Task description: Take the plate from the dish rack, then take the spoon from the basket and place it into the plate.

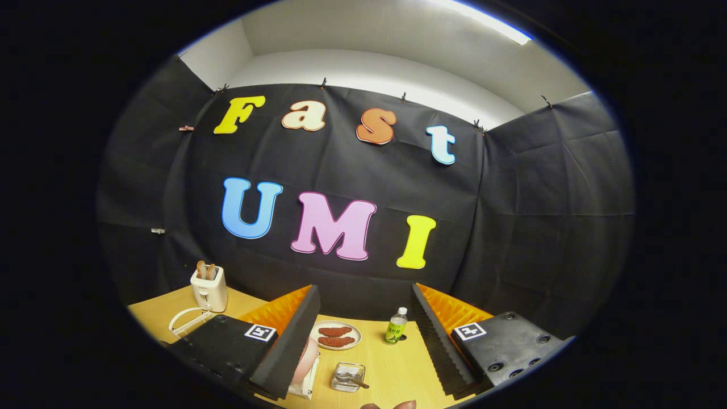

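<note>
Fingers (295,335) of my gripper (363,341) spread wide, holding nothing; basket (347,376) sits between them on open bench (392,369).

black cloth wall (511,227), wooden table (392,369), ceiling light (488,20)

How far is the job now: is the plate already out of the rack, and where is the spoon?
Nothing looks done. The gripper is open and holds nothing. The pink plate stands in the dish rack, partly hidden behind one finger. The spoon lies in the basket. Both steps remain.
</note>
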